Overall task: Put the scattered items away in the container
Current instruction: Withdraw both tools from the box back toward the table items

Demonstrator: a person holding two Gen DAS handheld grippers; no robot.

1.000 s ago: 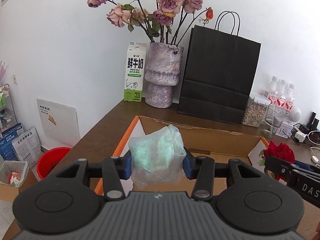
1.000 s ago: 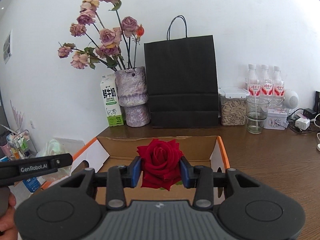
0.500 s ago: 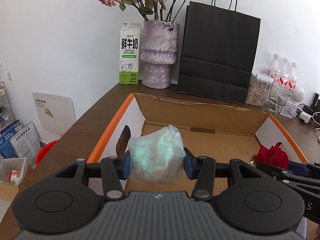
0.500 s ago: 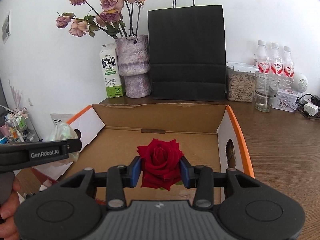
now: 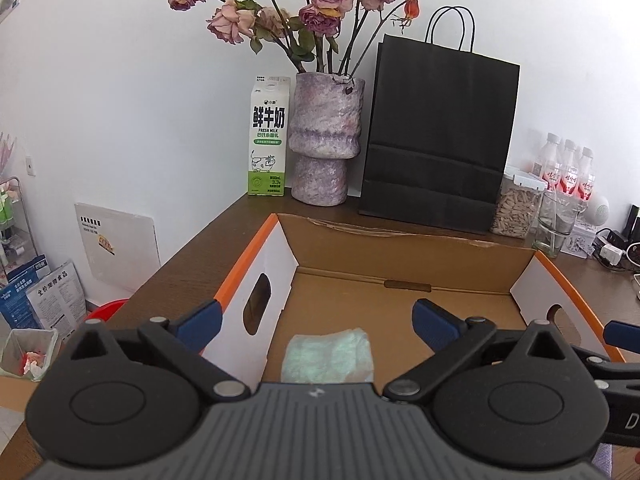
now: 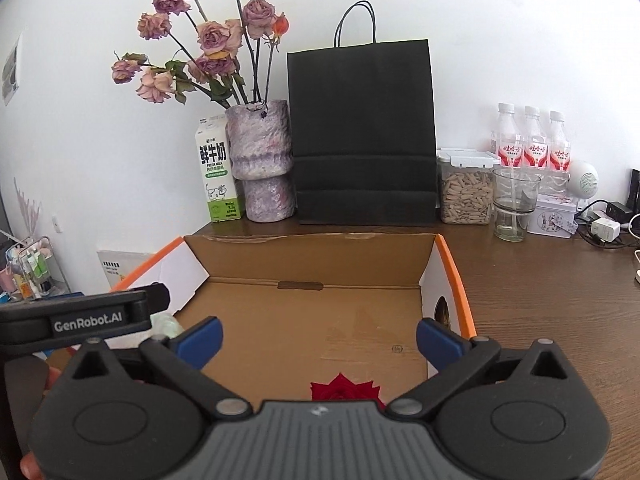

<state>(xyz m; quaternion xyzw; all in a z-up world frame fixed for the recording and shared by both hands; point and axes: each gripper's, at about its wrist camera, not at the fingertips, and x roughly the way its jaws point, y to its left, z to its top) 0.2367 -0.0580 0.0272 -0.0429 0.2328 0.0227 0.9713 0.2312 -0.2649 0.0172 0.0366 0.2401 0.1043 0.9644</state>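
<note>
An open cardboard box (image 5: 400,240) with orange-edged white side walls lies on the brown table; it also shows in the right wrist view (image 6: 312,248). My left gripper (image 5: 316,320) is open and empty above the box's left part. A pale green crumpled plastic bag (image 5: 328,358) lies on the box floor just below it. My right gripper (image 6: 318,338) is open and empty above the box's right part. A red rose head (image 6: 344,390) lies on the box floor below it, partly hidden by the gripper body.
Behind the box stand a milk carton (image 5: 269,136), a purple vase with dried roses (image 5: 326,136), a black paper bag (image 5: 436,136), a seed jar (image 6: 466,188), a glass (image 6: 514,204) and water bottles (image 6: 530,140). Chargers and cables (image 6: 604,228) lie far right.
Both grippers opened. The plastic bag dropped from the left gripper and the rose from the right gripper onto the box floor.
</note>
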